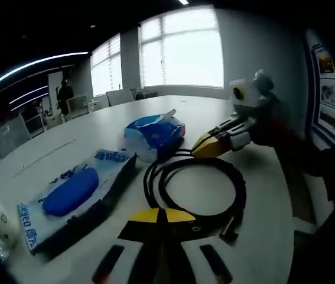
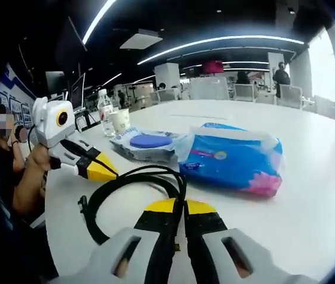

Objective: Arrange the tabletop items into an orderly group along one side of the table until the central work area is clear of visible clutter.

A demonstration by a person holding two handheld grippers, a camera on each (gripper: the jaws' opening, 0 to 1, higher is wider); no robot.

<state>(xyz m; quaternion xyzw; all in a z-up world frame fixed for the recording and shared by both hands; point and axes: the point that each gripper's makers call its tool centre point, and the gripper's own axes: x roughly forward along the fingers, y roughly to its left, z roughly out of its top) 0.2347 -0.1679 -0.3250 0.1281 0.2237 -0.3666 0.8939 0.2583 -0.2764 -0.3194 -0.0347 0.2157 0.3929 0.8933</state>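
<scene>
Right gripper view showed the right gripper (image 2: 179, 220), jaws closed on the black cable (image 2: 133, 180) coiled mid-table beside the blue tissue pack (image 2: 232, 157). The left gripper (image 1: 160, 220) looked closed too (holding nothing discernible). A dragged loop could snag that pack.

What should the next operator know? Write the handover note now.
Left gripper: jaws closed, tip at the black cable coil; whether it grips is unclear.
Right gripper: jaws closed, across the coil, likewise unclear.
Tissue pack, wipes pack, cup and bottle lie spread over the table.
Done: nothing grouped. Left: move everything to one side.
</scene>
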